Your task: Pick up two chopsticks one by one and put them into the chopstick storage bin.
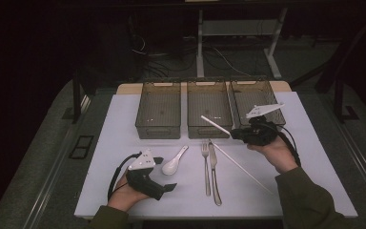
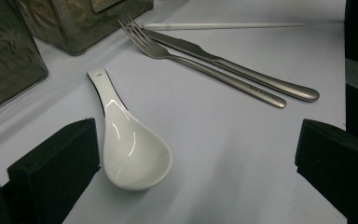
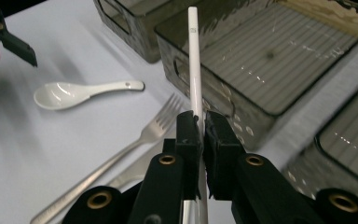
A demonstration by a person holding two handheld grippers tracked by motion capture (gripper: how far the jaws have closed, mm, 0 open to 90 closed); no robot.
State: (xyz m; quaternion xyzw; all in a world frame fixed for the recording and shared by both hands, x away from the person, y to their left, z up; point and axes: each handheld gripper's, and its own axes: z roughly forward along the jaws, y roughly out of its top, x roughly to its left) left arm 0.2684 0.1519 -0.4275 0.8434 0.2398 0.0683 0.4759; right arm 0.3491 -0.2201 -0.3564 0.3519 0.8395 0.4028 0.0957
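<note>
Over on the left side of the white table (image 1: 124,124), the left gripper (image 1: 166,174) sits with its jaws spread wide, nothing between them, right beside a white ceramic soup spoon (image 1: 173,162). Next over, a steel fork (image 1: 206,167) and table knife (image 1: 214,171) lie side by side, then a white chopstick (image 1: 240,168) flat on the table. Up at the right, the right gripper (image 1: 232,132) is clamped tight on a second white chopstick (image 1: 214,125), lifted off the table just in front of the middle bin (image 1: 208,114) of three smoky plastic bins.
</note>
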